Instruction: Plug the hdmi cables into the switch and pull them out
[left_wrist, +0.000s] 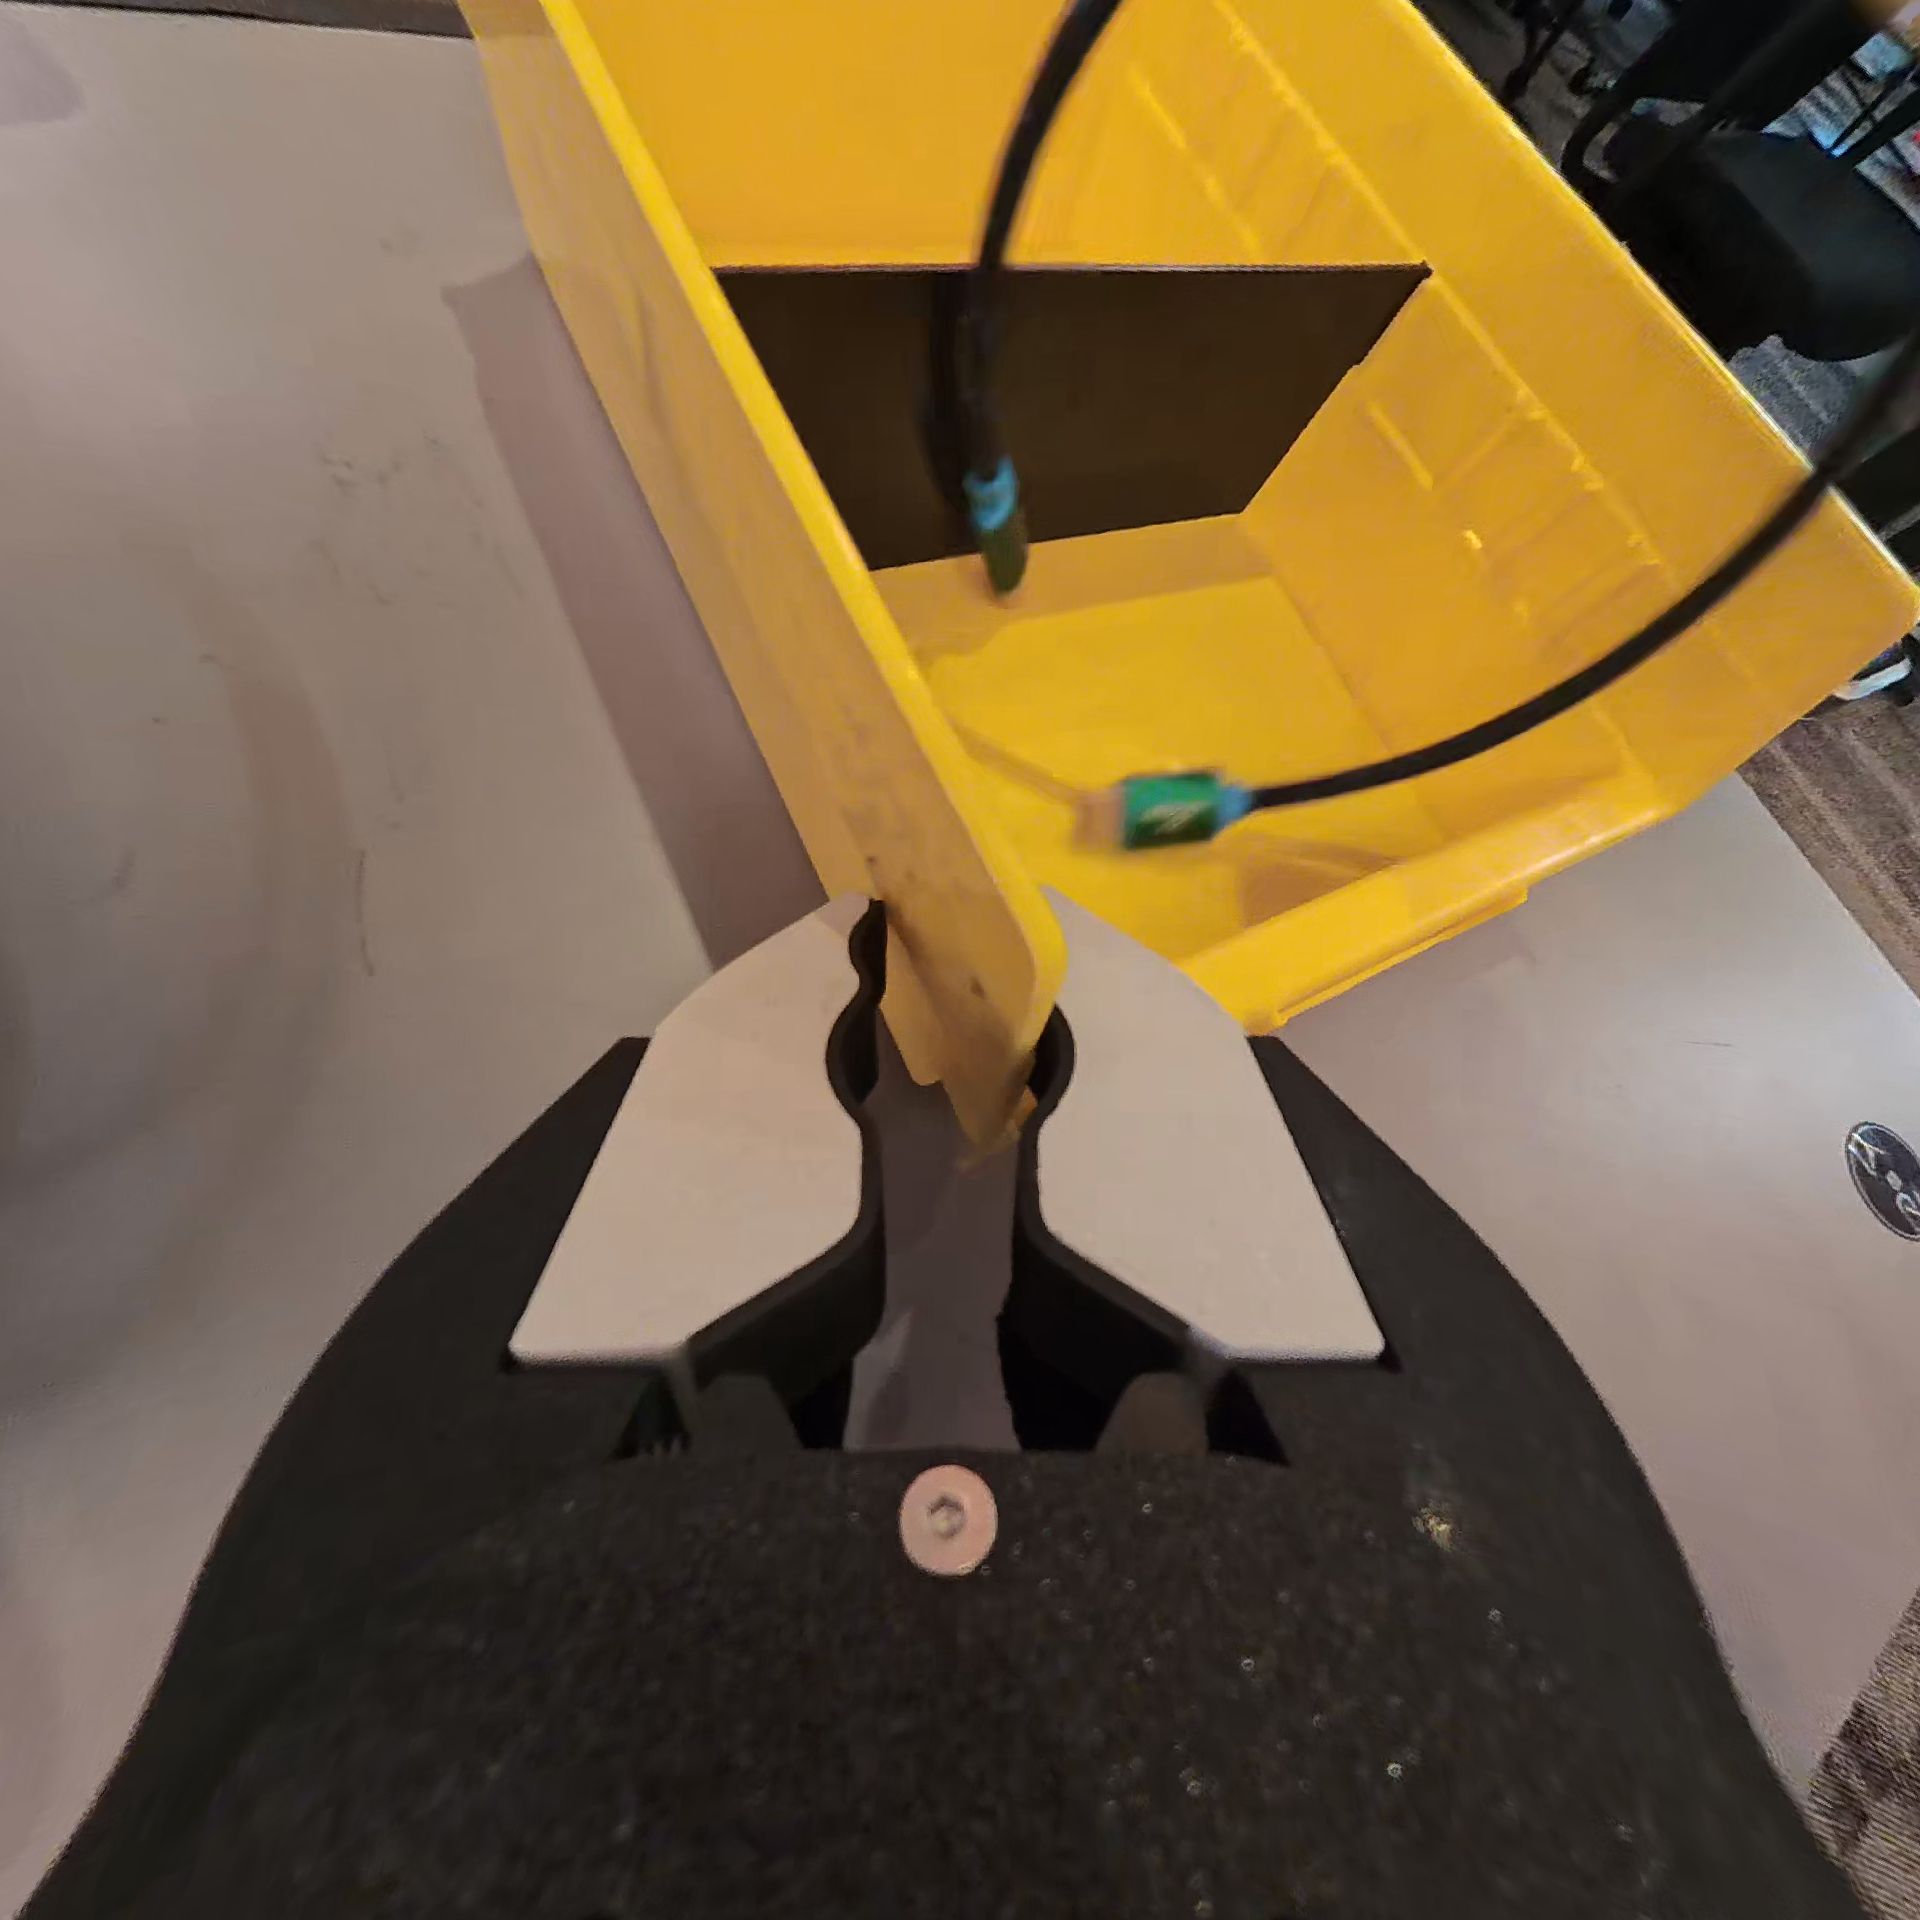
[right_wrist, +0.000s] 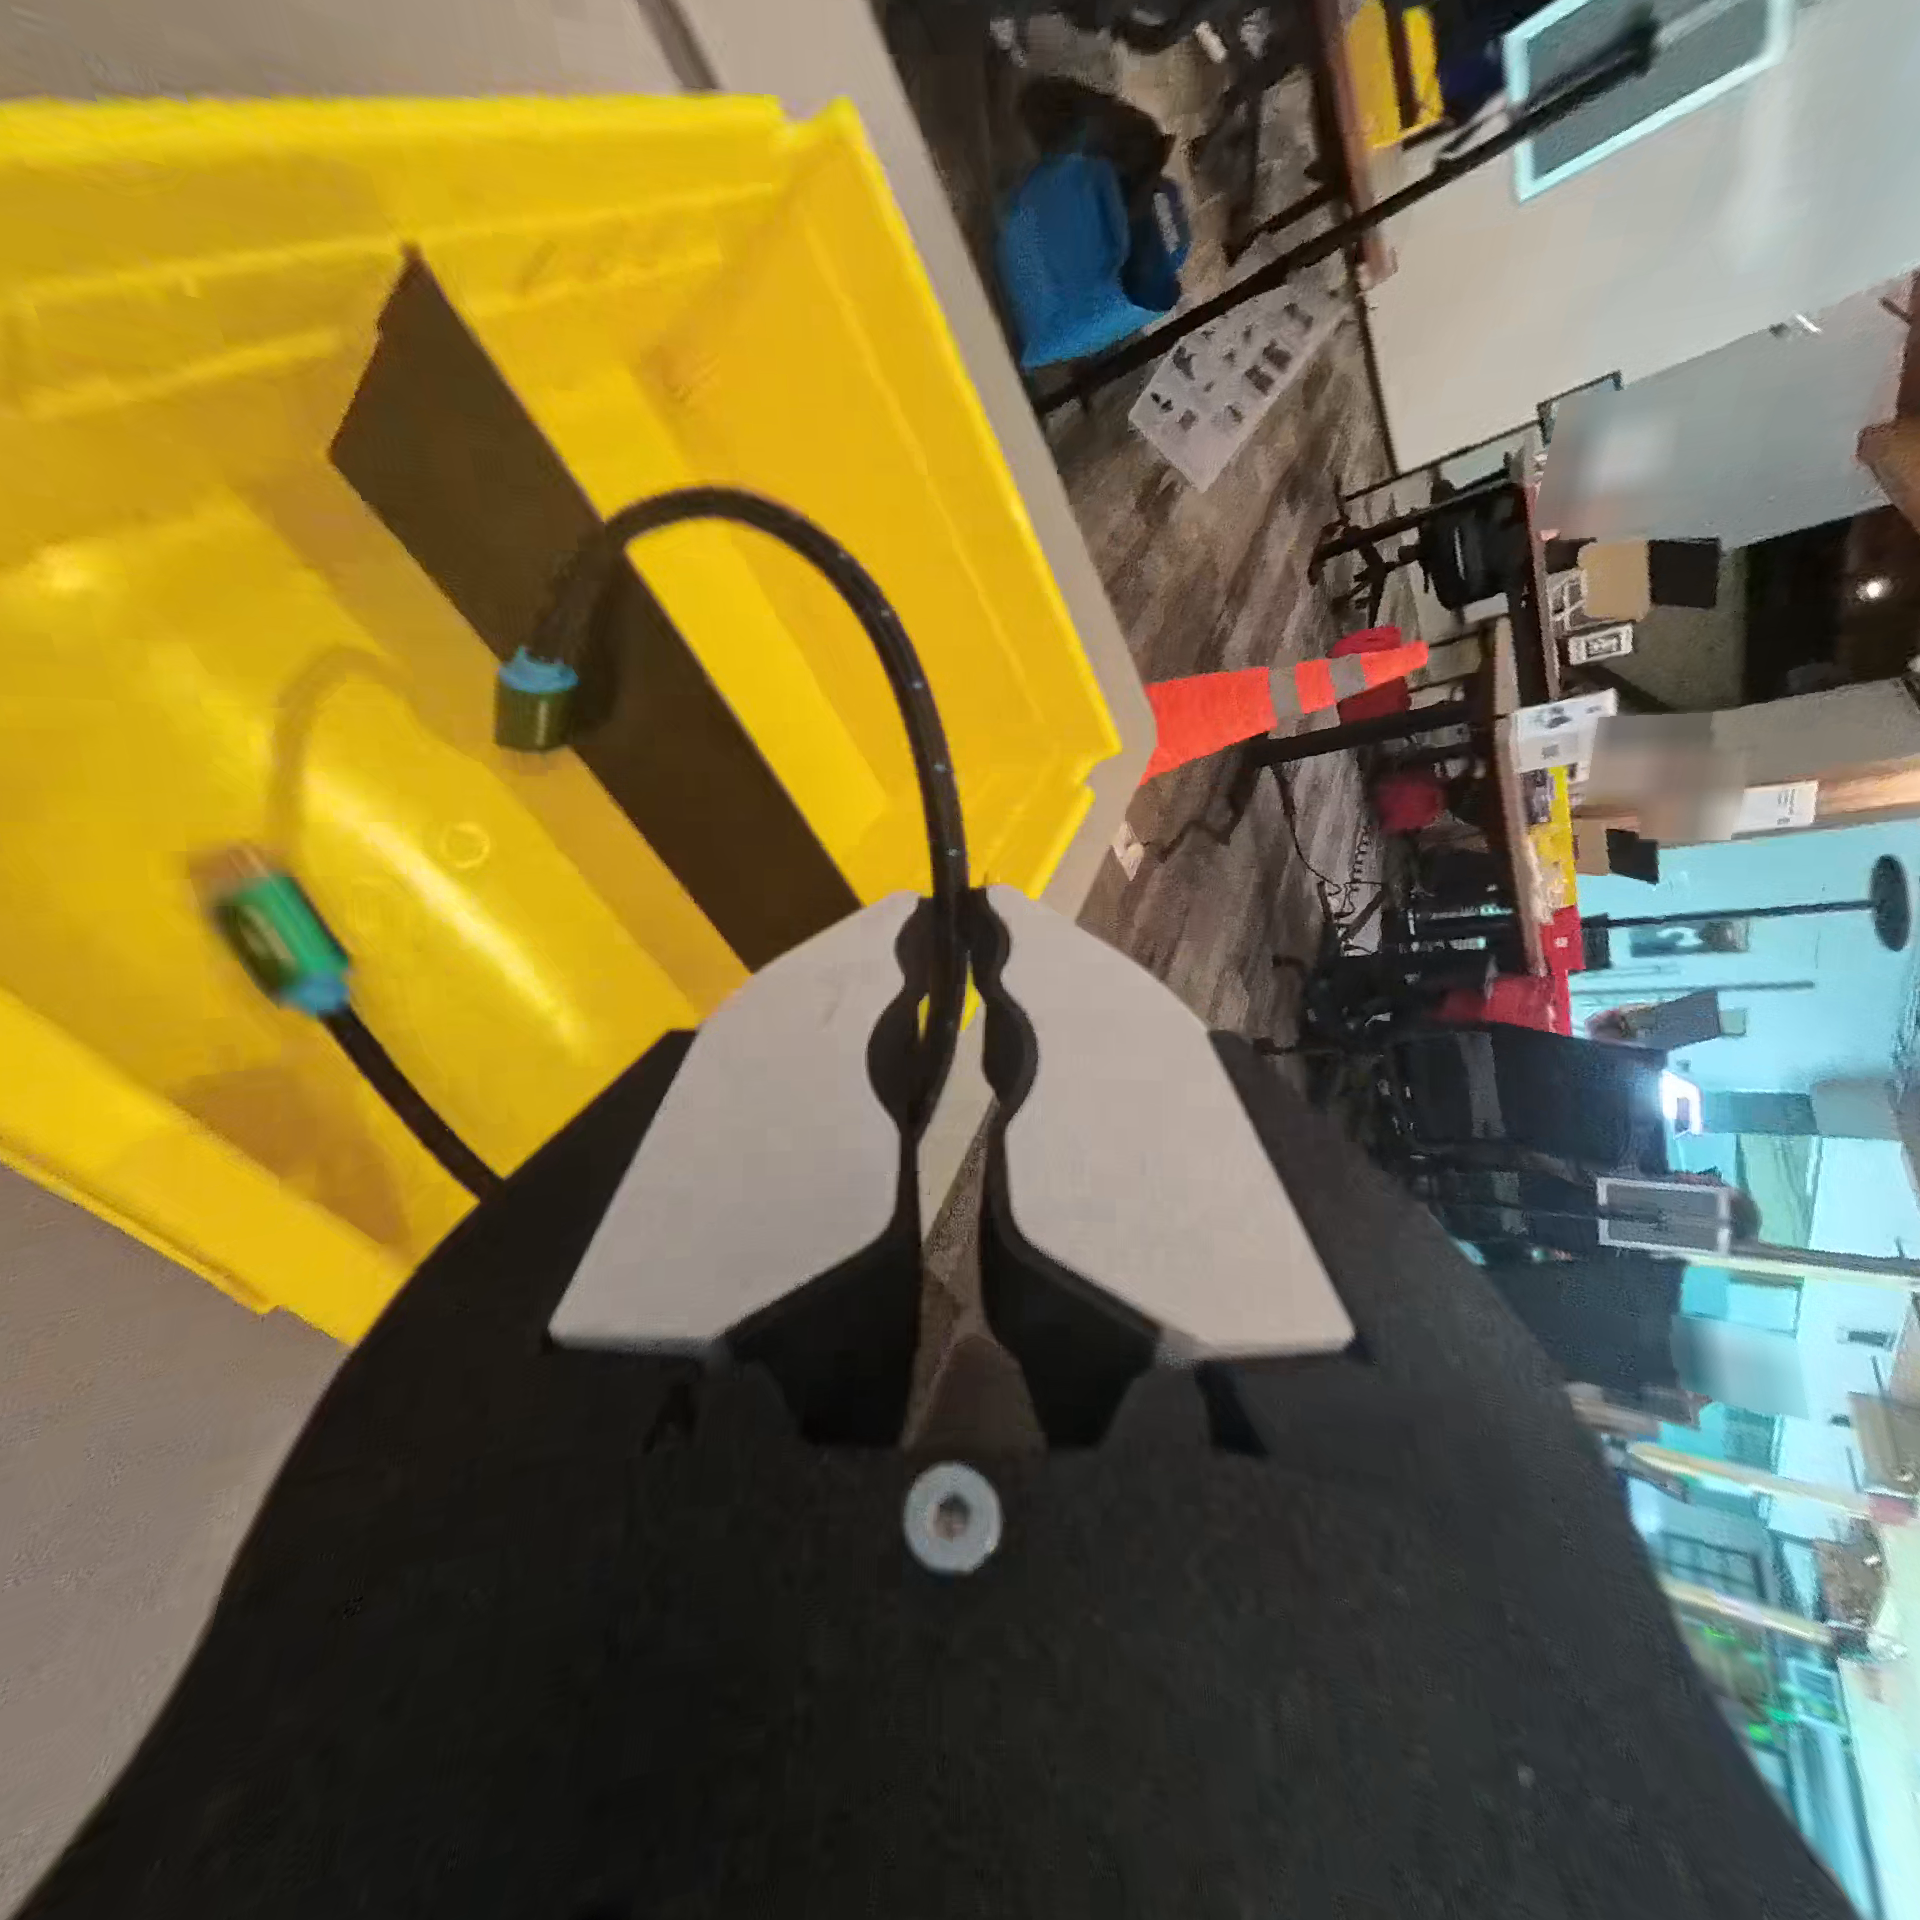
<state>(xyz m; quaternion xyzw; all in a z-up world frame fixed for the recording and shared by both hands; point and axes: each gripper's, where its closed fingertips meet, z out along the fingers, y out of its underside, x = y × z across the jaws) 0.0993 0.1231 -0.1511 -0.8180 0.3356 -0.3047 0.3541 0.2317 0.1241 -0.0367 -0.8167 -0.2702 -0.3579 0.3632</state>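
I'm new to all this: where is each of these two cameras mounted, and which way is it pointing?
Left wrist view: sits on the left gripper, looking along its fingers down into the yellow bin on the table; the fingers are shut on the bin's edge.
Right wrist view: sits on the right gripper, turned sideways, facing the bin with the room beyond; its fingers pinch a black cable.
Shared: the bin, its dark divider and two green cable plugs.

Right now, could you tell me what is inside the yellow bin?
Inside the yellow bin are two green cable plugs, one low over the floor, the other hanging before a black panel. Whatever lies behind that panel is covered. No switch is visible.
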